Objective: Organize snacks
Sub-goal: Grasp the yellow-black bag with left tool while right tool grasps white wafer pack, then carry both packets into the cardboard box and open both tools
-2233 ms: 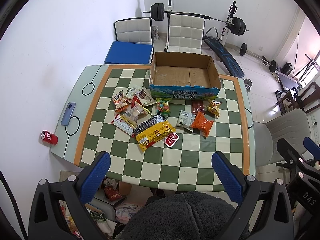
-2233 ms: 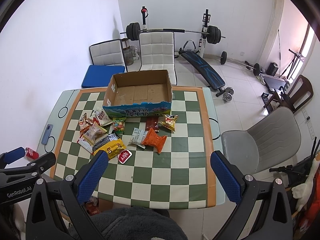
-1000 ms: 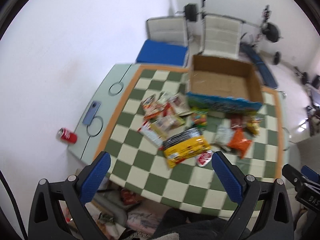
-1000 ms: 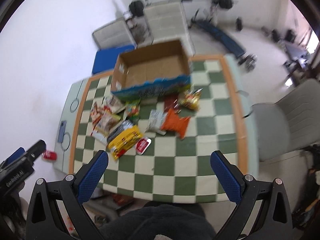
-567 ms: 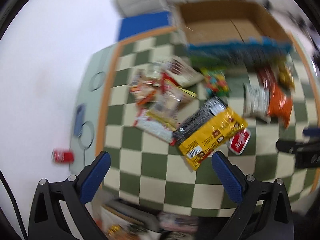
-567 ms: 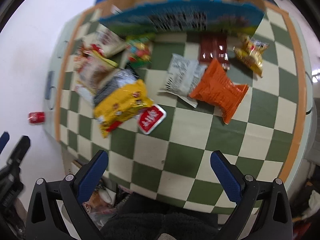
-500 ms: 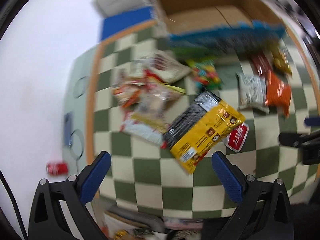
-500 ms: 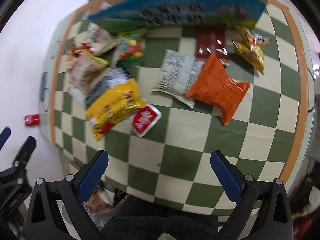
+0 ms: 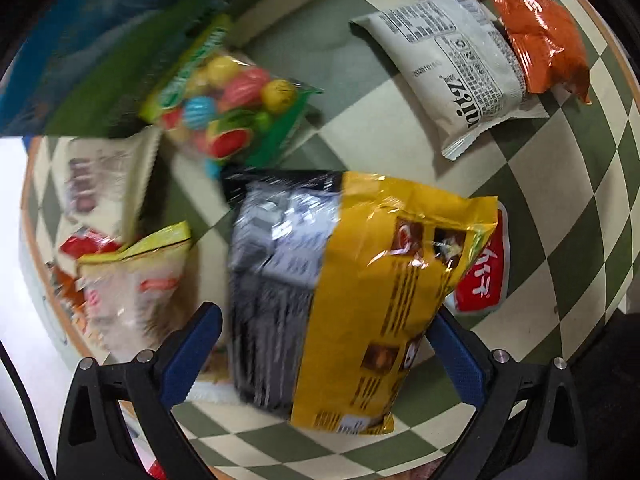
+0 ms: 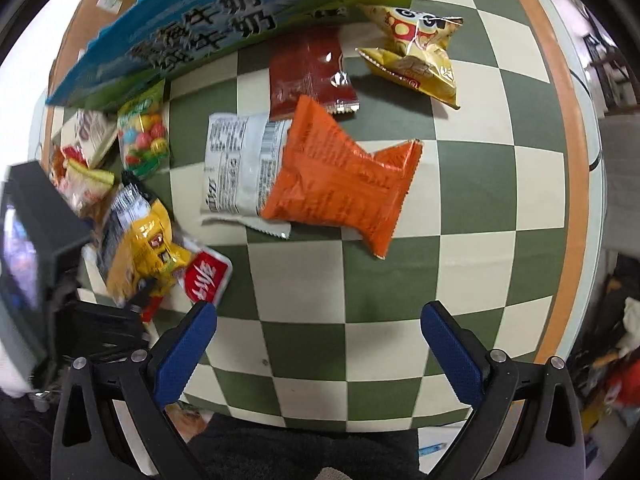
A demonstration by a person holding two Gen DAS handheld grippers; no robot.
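Both tools have dropped low over the tabletop since a moment ago. Between the spread fingers of the left tool lies the yellow bag, long axis pointing away. The right tool (also released) hovers short of the orange bag; the box sits beyond.

Between my left gripper's spread blue fingers sits a yellow-and-black foil snack bag, filling most of the gap. A pale crinkled packet crowds its left side and a small red sachet its right. Under my right gripper the green-and-cream checkered tabletop is bare up to the orange foil pouch.
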